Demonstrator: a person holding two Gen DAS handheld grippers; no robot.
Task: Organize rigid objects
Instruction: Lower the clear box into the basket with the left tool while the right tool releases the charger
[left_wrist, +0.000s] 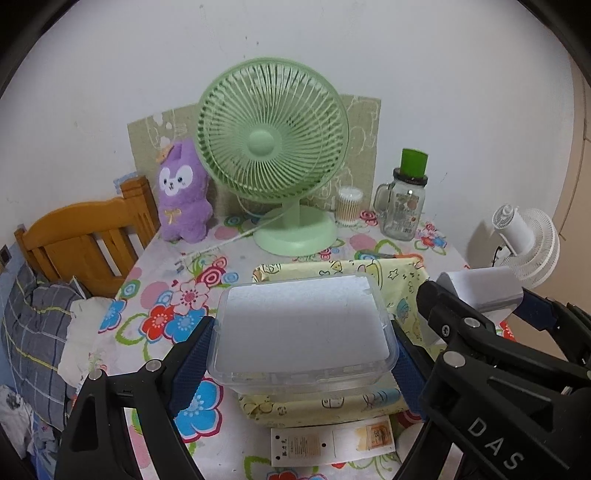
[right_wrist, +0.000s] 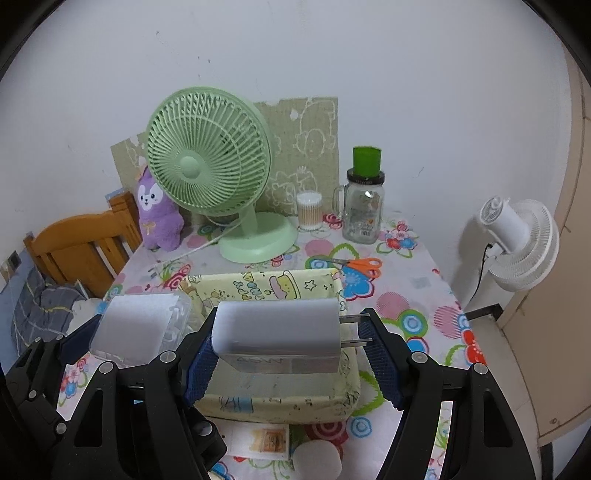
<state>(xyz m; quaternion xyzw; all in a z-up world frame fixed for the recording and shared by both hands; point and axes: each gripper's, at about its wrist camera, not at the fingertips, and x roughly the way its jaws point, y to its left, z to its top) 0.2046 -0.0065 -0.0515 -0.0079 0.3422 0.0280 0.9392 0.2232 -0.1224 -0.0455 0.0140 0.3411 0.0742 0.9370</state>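
My left gripper is shut on a clear plastic box with a white top, its blue pads pressing on both short sides. The box hangs over the near-left part of a yellow cartoon-print fabric basket. My right gripper is shut on a white plug-in charger: one pad presses on its body, the other on its two metal prongs. The charger hovers above the same basket. In the right wrist view, the left gripper and the box sit just to the left.
On the floral tablecloth behind the basket stand a green desk fan, a purple plush toy, a cotton swab tub and a green-capped glass jar. Orange scissors lie nearby. A paper card lies in front. A wooden chair stands left, a white fan right.
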